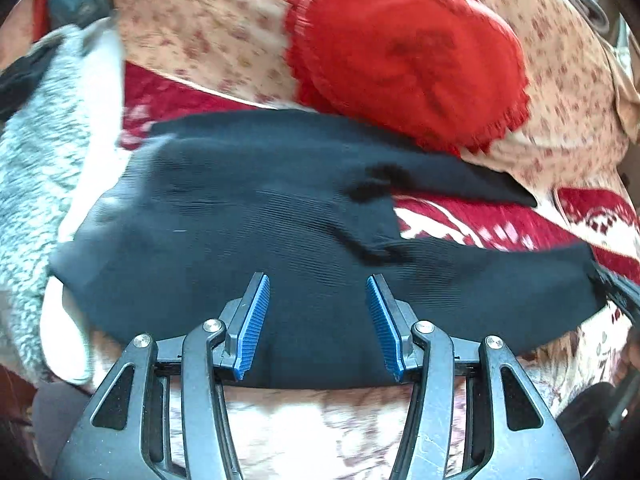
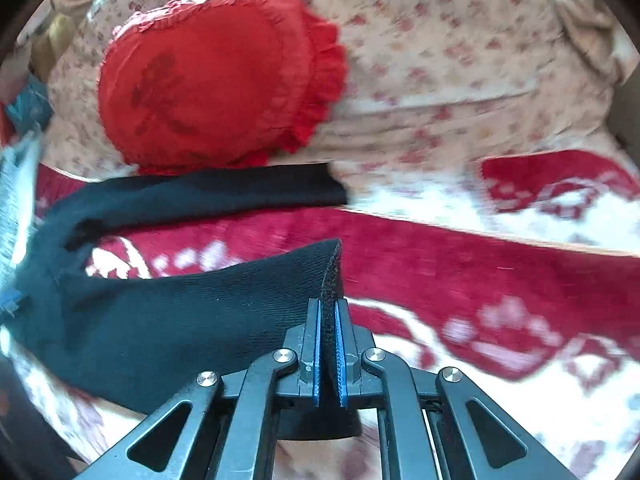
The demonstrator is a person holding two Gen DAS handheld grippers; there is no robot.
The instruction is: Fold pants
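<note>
Dark navy ribbed pants (image 1: 248, 216) lie spread on a red and white patterned blanket (image 1: 472, 220). My left gripper (image 1: 318, 292) is open, its blue pads (image 1: 252, 320) hovering over the near part of the pants, holding nothing. My right gripper (image 2: 328, 308) is shut on the hem end of one pant leg (image 2: 192, 304) and lifts it off the blanket. The other leg (image 2: 224, 188) lies flat further back. The right gripper's tip shows at the right edge of the left wrist view (image 1: 620, 288), at the leg end.
A round red frilled cushion (image 1: 404, 52) rests against a floral beige cover (image 1: 192, 24) just behind the pants; it also shows in the right wrist view (image 2: 208, 80). A grey fluffy blanket (image 1: 36, 152) lies at the left. The red and white blanket (image 2: 480, 264) extends to the right.
</note>
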